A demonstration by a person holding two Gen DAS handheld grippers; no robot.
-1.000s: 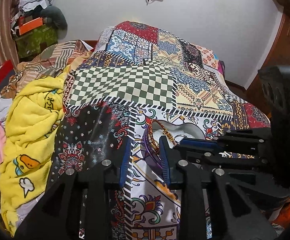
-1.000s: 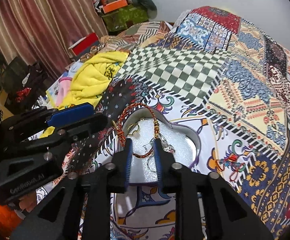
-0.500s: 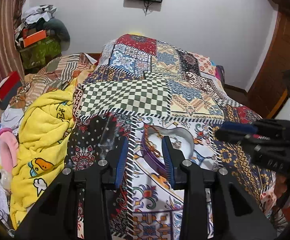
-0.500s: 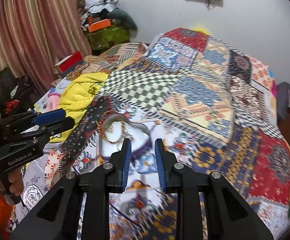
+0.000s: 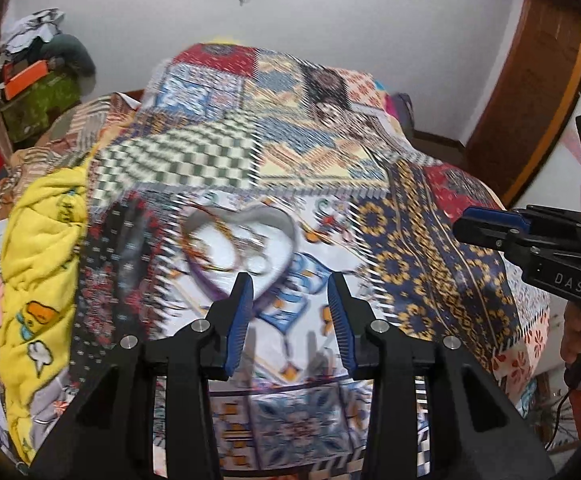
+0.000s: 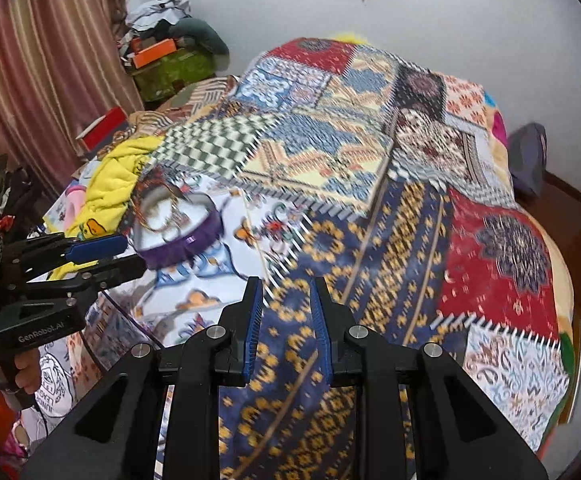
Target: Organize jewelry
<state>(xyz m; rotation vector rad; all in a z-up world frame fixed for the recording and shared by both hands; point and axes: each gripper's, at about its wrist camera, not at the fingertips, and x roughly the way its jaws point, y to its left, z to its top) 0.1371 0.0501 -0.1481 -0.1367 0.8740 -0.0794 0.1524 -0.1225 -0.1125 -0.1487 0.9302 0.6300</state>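
Both grippers hang empty near the purple heart-shaped jewelry box [image 5: 274,236]: left gripper [image 5: 290,308] opening, right gripper [image 6: 284,320] parted narrowly; closing its missing lid seems next.

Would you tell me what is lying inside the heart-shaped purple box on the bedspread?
Inside the heart-shaped box, on its white lining, lie a red-and-gold beaded strand and some metal rings. Motion blur hides finer detail, and anything beneath the tangle cannot be seen.
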